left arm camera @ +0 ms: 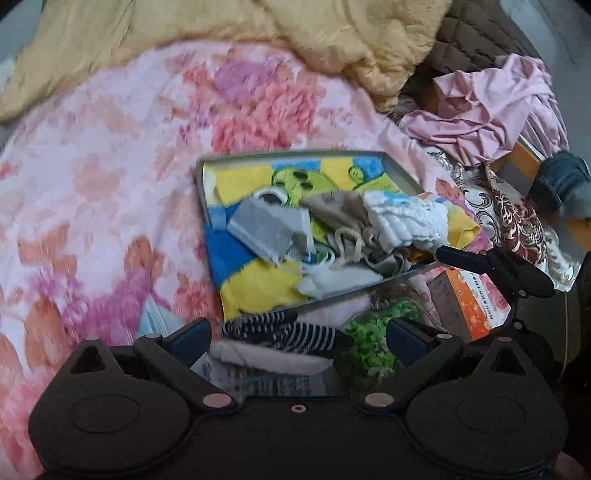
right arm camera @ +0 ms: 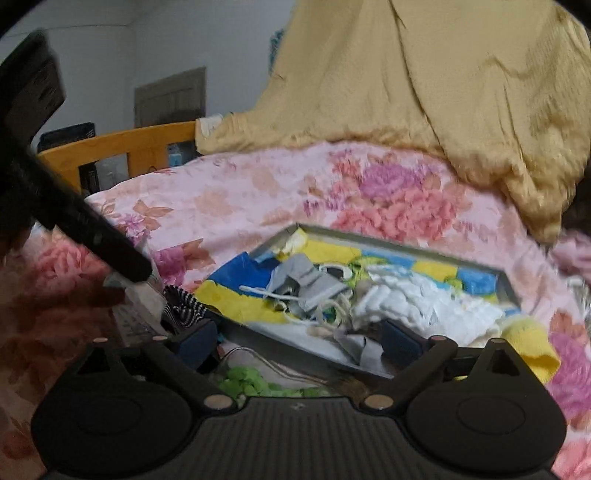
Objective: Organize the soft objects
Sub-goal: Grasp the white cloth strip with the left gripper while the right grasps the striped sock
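Note:
A grey tray (left arm camera: 291,153) lies on the bed, lined with a yellow and blue cartoon towel (left arm camera: 255,284). On the towel sit a grey pouch (left arm camera: 266,229), a beige drawstring bag (left arm camera: 343,210) and a white quilted cloth (left arm camera: 402,218). My left gripper (left arm camera: 299,338) is open just short of the tray's near edge, above a black-and-white striped sock (left arm camera: 284,330) and a green cloth (left arm camera: 373,343). My right gripper (right arm camera: 299,341) is also open, its right finger over the tray's (right arm camera: 406,240) near rim beside the white quilted cloth (right arm camera: 406,299). The striped sock (right arm camera: 183,308) lies to its left.
A pink floral blanket (left arm camera: 110,166) covers the bed, with a tan quilt (left arm camera: 332,33) bunched behind it. A pink garment (left arm camera: 491,110) and an orange box (left arm camera: 469,299) lie to the right. A wooden bed rail (right arm camera: 122,144) runs at the far left.

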The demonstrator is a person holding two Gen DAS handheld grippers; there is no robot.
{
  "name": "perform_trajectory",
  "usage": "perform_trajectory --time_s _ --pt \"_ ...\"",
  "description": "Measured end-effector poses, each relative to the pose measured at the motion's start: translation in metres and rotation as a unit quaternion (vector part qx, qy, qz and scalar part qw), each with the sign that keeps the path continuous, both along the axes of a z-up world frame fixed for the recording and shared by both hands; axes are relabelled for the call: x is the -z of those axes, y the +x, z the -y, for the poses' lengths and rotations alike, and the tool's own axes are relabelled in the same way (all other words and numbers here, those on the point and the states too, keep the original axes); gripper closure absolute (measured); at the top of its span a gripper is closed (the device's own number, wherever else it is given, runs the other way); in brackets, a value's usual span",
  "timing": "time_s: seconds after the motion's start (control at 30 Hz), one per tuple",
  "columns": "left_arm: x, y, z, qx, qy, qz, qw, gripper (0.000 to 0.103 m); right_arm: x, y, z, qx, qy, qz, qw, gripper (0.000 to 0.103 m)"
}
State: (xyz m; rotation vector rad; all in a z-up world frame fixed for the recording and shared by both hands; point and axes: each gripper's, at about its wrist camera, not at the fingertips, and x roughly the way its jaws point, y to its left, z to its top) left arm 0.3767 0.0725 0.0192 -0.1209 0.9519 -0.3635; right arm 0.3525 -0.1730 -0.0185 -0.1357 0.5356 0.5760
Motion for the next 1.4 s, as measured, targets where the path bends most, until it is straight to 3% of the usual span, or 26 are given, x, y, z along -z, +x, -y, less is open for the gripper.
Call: perform_trajectory --time_s 0.1,0.3,0.47,0.63,0.87,0.93,1.1,1.23,1.4 --pt "0.008 -0.003 -0.002 -0.003 -0.021 -0.036 0.9991 0.007 -0.006 0.003 -0.009 -0.026 -0.018 -0.018 0.999 0.009" --pt "0.024 -0.001 -0.013 -0.048 -0.081 -0.080 0.9924 0.008 -0.009 0.009 -0.036 -0.105 -0.098 0.008 0.990 0.022" --pt "0.040 -0.008 -0.021 -0.074 -0.164 -0.045 0.9827 0.008 -0.002 0.017 -0.055 -0.120 -0.114 -0.024 0.986 0.034" --pt "0.060 -0.008 -0.030 -0.127 -0.213 -0.074 0.9661 0.016 0.003 0.023 -0.068 -0.130 -0.111 -0.047 0.984 0.039" --pt "0.068 -0.002 -0.043 -0.170 -0.213 -0.063 0.9602 0.034 0.012 0.035 -0.085 -0.135 -0.117 -0.074 0.981 0.050" --pt "0.073 -0.001 -0.046 -0.176 -0.213 -0.070 0.9585 0.049 0.013 0.037 -0.088 -0.141 -0.114 -0.083 0.980 0.050" --pt "0.079 -0.001 -0.050 -0.183 -0.218 -0.072 0.9560 0.060 0.016 0.040 -0.094 -0.151 -0.117 -0.097 0.977 0.051" --pt "0.081 -0.004 -0.053 -0.179 -0.209 -0.069 0.9590 0.076 0.019 0.044 -0.093 -0.159 -0.099 -0.134 0.973 0.059" --pt "0.082 -0.014 -0.058 -0.158 -0.201 -0.048 0.9656 0.084 0.022 0.054 -0.090 -0.164 -0.062 -0.174 0.969 0.068"
